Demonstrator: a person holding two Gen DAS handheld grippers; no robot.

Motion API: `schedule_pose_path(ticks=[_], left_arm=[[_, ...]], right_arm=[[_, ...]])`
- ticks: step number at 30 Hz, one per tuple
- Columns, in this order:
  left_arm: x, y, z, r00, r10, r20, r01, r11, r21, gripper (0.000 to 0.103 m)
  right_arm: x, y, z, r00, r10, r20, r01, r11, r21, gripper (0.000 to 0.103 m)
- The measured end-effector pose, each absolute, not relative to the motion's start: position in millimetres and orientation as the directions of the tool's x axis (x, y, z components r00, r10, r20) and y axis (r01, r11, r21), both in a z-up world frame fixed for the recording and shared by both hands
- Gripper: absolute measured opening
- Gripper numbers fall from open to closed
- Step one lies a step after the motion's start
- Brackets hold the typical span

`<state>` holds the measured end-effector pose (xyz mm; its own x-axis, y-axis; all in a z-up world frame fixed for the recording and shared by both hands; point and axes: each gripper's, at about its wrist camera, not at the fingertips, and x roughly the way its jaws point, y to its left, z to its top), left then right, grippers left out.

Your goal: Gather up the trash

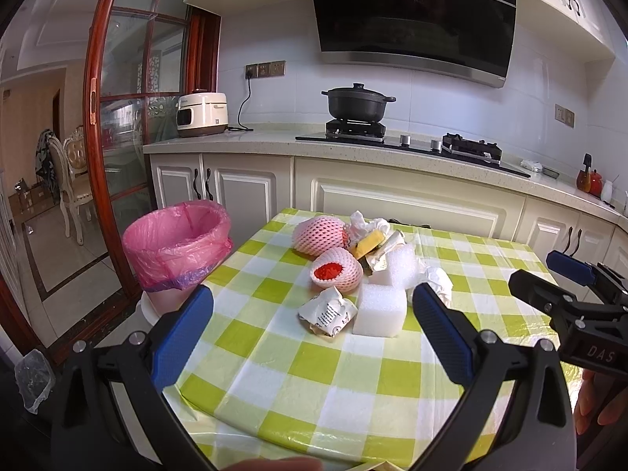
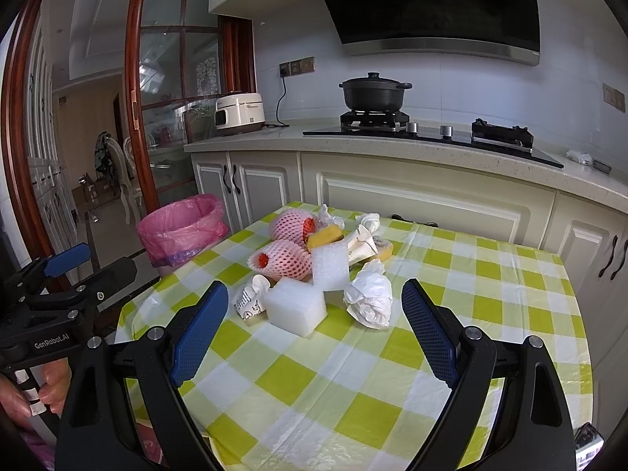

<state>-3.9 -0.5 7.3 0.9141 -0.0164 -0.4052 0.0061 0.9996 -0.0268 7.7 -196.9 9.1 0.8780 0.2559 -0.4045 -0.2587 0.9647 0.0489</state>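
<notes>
A pile of trash lies on the green-checked table (image 1: 314,373) (image 2: 490,294): two pink foam fruit nets (image 1: 337,271) (image 2: 284,261), white foam blocks (image 1: 380,310) (image 2: 296,306), a crumpled printed wrapper (image 1: 327,312) (image 2: 249,300), crumpled white paper (image 1: 439,280) (image 2: 371,296) and a yellow sponge (image 1: 369,244) (image 2: 324,235). A bin with a pink liner (image 1: 178,245) (image 2: 182,231) stands on the floor left of the table. My left gripper (image 1: 312,318) is open, short of the wrapper and front foam block. My right gripper (image 2: 314,312) is open, just before the foam block and paper.
Behind the table runs a kitchen counter (image 1: 274,149) with a rice cooker (image 1: 202,114), a black pot (image 1: 358,102) on a gas hob and white cabinets below. A glass sliding door (image 1: 117,117) stands at the left. The other gripper shows at each view's edge.
</notes>
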Motion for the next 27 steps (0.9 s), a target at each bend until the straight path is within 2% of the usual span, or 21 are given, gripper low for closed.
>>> schedule_pose_path(ticks=[27], left_arm=[[-3.9, -1.6, 6.3, 0.913, -0.016, -0.407, 0.007, 1.0, -0.023, 0.098]], right_arm=[[7.0, -196.7, 9.8, 0.878, 0.257, -0.404, -0.254, 0.965, 0.062, 0.085]])
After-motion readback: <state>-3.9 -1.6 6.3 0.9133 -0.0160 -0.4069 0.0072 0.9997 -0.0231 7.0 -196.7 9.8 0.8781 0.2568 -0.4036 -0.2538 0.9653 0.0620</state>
